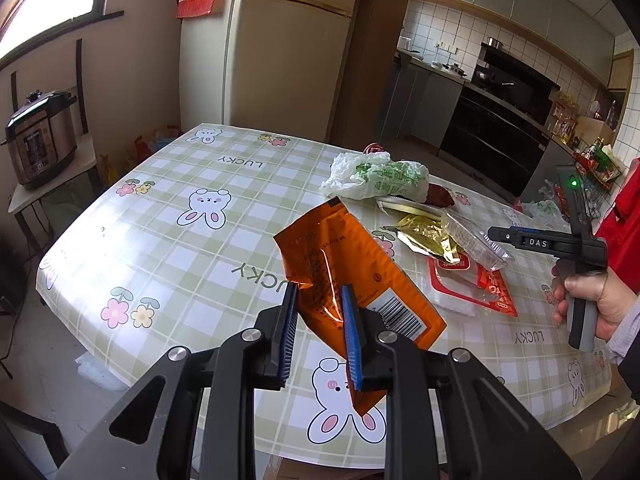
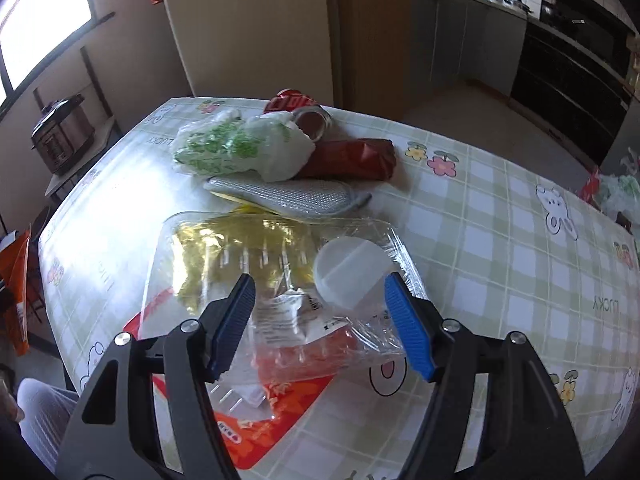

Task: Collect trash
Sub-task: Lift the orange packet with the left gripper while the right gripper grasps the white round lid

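My left gripper (image 1: 320, 300) is shut on an orange foil snack bag (image 1: 340, 256) and holds it above the checked tablecloth (image 1: 180, 248). My right gripper (image 2: 320, 300) is open just above a clear plastic tray (image 2: 280, 280) that lies on a gold wrapper (image 2: 240, 240) and a red-and-white packet (image 2: 272, 412). Behind them lie a grey mesh pouch (image 2: 288, 196), a white-and-green plastic bag (image 2: 236, 144), a dark red wrapper (image 2: 352, 158) and a red can (image 2: 292, 102). The left wrist view shows the same pile (image 1: 424, 224) and the right gripper's body (image 1: 576, 248).
A fridge (image 1: 288, 40) stands behind the table. A pressure cooker (image 1: 40, 136) sits on a side stand at the left. Kitchen counters and an oven (image 1: 496, 128) are at the back right. More bags lie on the floor at the right (image 2: 616, 196).
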